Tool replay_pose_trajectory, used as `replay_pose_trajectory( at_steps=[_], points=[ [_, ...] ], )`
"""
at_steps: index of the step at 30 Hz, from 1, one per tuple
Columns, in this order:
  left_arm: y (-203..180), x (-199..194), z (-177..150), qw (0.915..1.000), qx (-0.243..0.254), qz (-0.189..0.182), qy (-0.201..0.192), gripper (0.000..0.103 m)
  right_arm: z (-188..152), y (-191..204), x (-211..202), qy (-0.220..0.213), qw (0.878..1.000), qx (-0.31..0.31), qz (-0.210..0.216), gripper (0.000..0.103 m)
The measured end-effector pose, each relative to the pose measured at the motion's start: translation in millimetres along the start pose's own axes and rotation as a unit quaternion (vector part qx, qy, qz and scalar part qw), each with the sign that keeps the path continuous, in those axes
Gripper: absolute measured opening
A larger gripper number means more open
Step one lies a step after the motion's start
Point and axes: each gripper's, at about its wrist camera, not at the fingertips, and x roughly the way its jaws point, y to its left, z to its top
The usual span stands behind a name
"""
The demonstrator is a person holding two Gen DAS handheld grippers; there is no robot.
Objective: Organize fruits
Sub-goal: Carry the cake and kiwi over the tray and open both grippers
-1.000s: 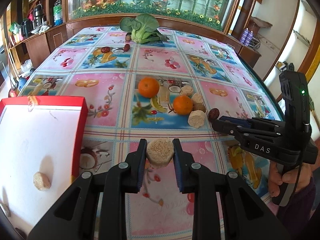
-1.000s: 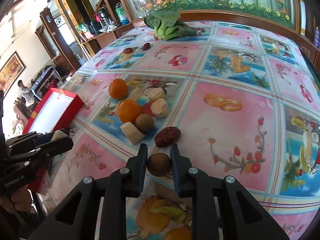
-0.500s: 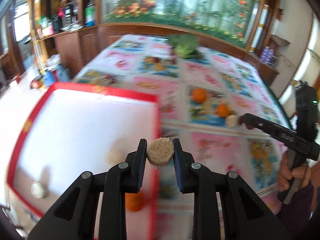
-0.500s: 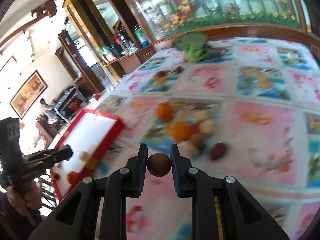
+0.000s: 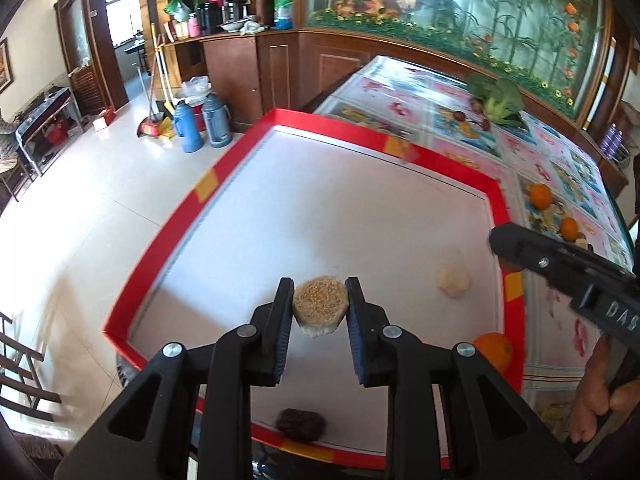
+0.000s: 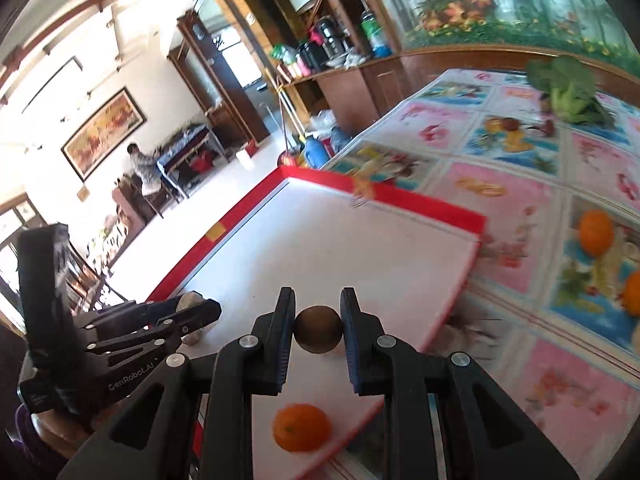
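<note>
Left wrist view: the left gripper (image 5: 319,306) is clamped on a tan grainy puck (image 5: 319,305), its blue-padded jaws pressed to both sides, held over the white floor of the red-rimmed tray (image 5: 188,216). Ahead and to the right of the jaws a pale lumpy piece (image 5: 453,280) lies on the tray floor. Near the right finger's base an orange (image 5: 494,352) sits by the tray's right rim. Below the jaws, close to the near rim, lies a dark wrinkled fruit (image 5: 300,424). The right gripper (image 5: 505,249) reaches in from the right over the tray's right rim; whatever it grips is hidden from here. Further right, two oranges (image 5: 541,196) rest on the patterned tablecloth (image 5: 560,160), with a leafy green vegetable (image 5: 498,98) far ahead.

Right wrist view: the right gripper (image 6: 318,330) pinches a round brown fruit (image 6: 319,330) between its pads, over the tray (image 6: 420,204). Just below the jaws an orange (image 6: 302,426) lies on the tray. To the left the left gripper (image 6: 200,310) shows, the puck's pale edge (image 6: 190,301) just visible at its tips
</note>
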Motion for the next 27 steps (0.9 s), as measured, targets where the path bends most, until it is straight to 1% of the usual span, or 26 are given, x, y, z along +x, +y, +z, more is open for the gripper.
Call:
replay_pose_trajectory(
  at_steps=[3,6,14,15,16,17,18,19,21,24,27],
  points=[
    [8,2,-1,0.9999,0.000,0.014,0.000,0.028,0,17,23,0.022,1.000,-0.013,-0.009,0.021],
    [17,4,-2,0.9996,-0.006,0.026,0.001,0.028,-5,29,39,0.040,0.999,-0.022,-0.007,0.022],
    [30,6,-1,0.9991,-0.017,0.037,0.006,0.028,-13,38,46,0.060,0.998,-0.020,-0.006,0.022],
    [31,7,-1,0.9990,-0.019,0.039,0.008,0.031,-13,37,45,0.062,0.998,-0.016,-0.006,0.022],
    [33,8,-1,0.9989,-0.023,0.039,0.011,0.039,-13,36,44,0.061,0.998,-0.014,-0.005,0.023],
    [34,7,-1,0.9988,-0.028,0.038,0.010,0.044,-12,35,43,0.060,0.998,-0.011,-0.004,0.026],
    [35,6,-1,0.9987,-0.031,0.038,0.009,0.053,-12,33,40,0.059,0.998,-0.006,-0.002,0.030],
    [36,5,-1,0.9986,-0.034,0.040,0.006,0.061,-13,32,37,0.055,0.998,-0.003,0.002,0.035],
    [37,2,0,0.9983,-0.037,0.046,0.001,0.067,-13,31,30,0.040,0.999,0.001,0.009,0.036],
    [35,-2,1,0.9979,-0.037,0.053,-0.004,0.069,-10,24,13,0.014,1.000,0.007,0.019,0.036],
    [30,-5,2,0.9980,-0.038,0.049,-0.007,0.072,-10,14,-6,-0.012,1.000,0.010,0.013,0.039]
  ],
)
